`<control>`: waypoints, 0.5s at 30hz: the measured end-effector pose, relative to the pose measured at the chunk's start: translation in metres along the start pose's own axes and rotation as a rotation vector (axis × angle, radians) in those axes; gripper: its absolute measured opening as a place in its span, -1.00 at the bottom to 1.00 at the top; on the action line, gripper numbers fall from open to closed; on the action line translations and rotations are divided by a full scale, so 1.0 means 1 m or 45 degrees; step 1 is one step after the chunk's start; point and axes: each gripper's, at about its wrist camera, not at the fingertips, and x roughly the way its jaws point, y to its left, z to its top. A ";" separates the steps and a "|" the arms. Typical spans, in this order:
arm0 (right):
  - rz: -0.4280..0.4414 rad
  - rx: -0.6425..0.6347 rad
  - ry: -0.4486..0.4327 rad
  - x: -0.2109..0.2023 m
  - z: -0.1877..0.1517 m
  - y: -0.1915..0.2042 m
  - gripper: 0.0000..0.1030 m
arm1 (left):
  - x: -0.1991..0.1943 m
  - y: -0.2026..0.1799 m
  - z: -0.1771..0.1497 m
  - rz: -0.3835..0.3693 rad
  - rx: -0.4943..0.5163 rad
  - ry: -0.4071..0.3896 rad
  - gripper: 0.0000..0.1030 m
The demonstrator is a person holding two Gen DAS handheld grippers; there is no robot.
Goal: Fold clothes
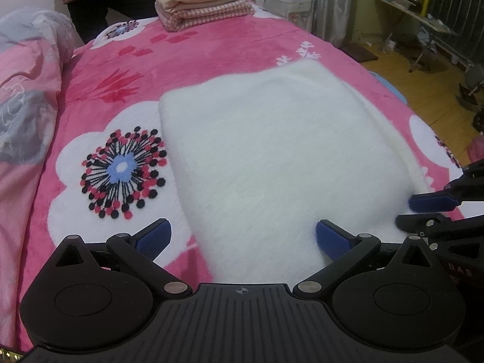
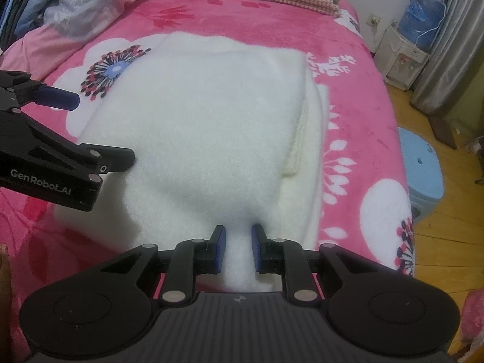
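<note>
A fluffy white garment [image 1: 272, 157], folded into a rough rectangle, lay on the bed's pink floral blanket [image 1: 99, 69] with its long axis running from the near edge toward the far end of the bed. At its near left corner the left hand-held gripper [image 1: 243, 237] hovered with jaws spread wide, its blue pads [image 1: 332, 239] clasping nothing. The right hand-held gripper [image 2: 237, 249] stood nearly closed, pinching a raised bunch of the white fabric at the near edge. A rumpled pink quilt [image 1: 21, 96] lay along the left side, and a stack of folded cream and checked clothes [image 1: 202, 3] sat at the far end. Right of the bed were a wooden floor [image 2: 447, 242], a light blue stool [image 2: 423, 163] and a water dispenser [image 2: 402, 57]
</note>
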 end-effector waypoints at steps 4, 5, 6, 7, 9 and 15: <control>0.039 0.082 -0.071 -0.009 -0.004 -0.009 -0.56 | -0.005 0.008 -0.004 -0.008 -0.035 -0.028 0.99; 0.061 0.126 -0.108 -0.014 -0.006 -0.015 -0.55 | -0.007 0.010 -0.006 -0.010 -0.044 -0.036 0.99; 0.083 0.170 -0.146 -0.018 -0.008 -0.021 -0.53 | -0.008 0.012 -0.007 -0.012 -0.054 -0.044 0.99; 0.104 0.215 -0.183 -0.023 -0.009 -0.027 -0.51 | -0.009 0.014 -0.008 -0.010 -0.061 -0.051 0.99; 0.135 0.310 -0.255 -0.031 -0.013 -0.039 -0.35 | -0.010 0.016 -0.009 -0.001 -0.066 -0.061 0.99; 0.222 0.582 -0.332 -0.027 -0.012 -0.080 -0.28 | -0.006 0.018 -0.011 -0.001 -0.055 -0.071 1.00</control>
